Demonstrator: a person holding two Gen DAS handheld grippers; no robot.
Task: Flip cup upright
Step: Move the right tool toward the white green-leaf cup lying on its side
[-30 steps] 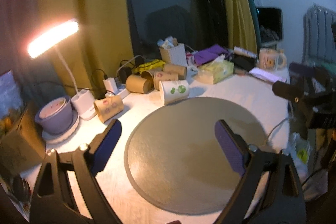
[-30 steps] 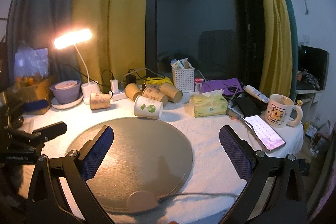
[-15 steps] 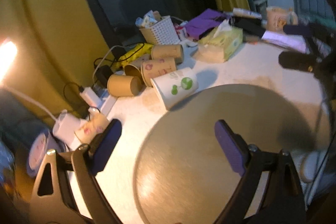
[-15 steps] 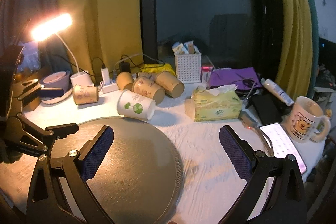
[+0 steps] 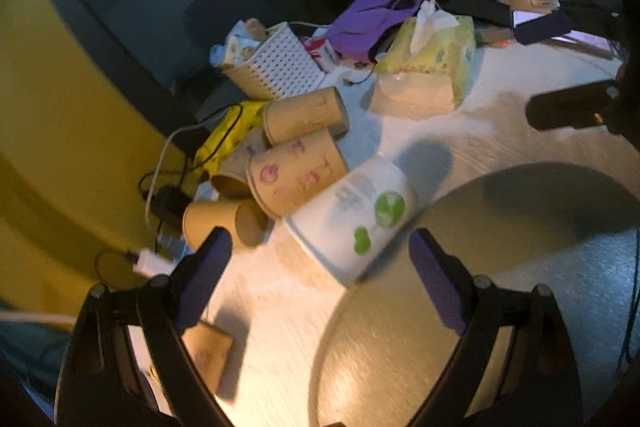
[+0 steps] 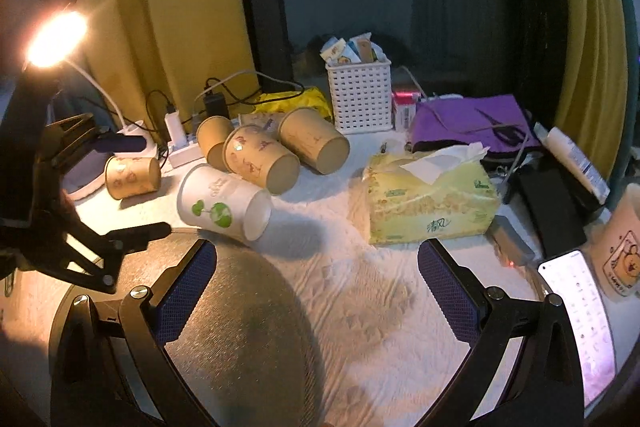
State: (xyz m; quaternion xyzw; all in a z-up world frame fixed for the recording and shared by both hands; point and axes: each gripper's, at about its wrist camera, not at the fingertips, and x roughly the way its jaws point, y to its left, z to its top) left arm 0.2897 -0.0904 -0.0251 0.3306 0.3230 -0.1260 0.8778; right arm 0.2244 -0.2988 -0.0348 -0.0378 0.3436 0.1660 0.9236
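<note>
A white paper cup (image 5: 354, 219) with a green print lies on its side at the far edge of the round grey mat (image 5: 500, 287); it also shows in the right wrist view (image 6: 222, 203). My left gripper (image 5: 320, 267) is open and empty, its fingertips either side of the cup's near end, not touching it. My right gripper (image 6: 318, 283) is open and empty, further back over the white cloth. Several brown paper cups (image 5: 298, 173) lie on their sides just behind the white cup (image 6: 260, 159).
A yellow tissue box (image 6: 430, 201), a white basket (image 6: 359, 95), a purple pouch (image 6: 472, 123), a phone (image 6: 580, 307) and a mug (image 6: 620, 243) stand to the right. A lit desk lamp (image 6: 56, 39), chargers and cables (image 6: 180, 131) are at the back left.
My left gripper has moved forward and left towards the white cup, which now lies between its fingertips. My right gripper has moved forward over the cloth. Both stay open.
</note>
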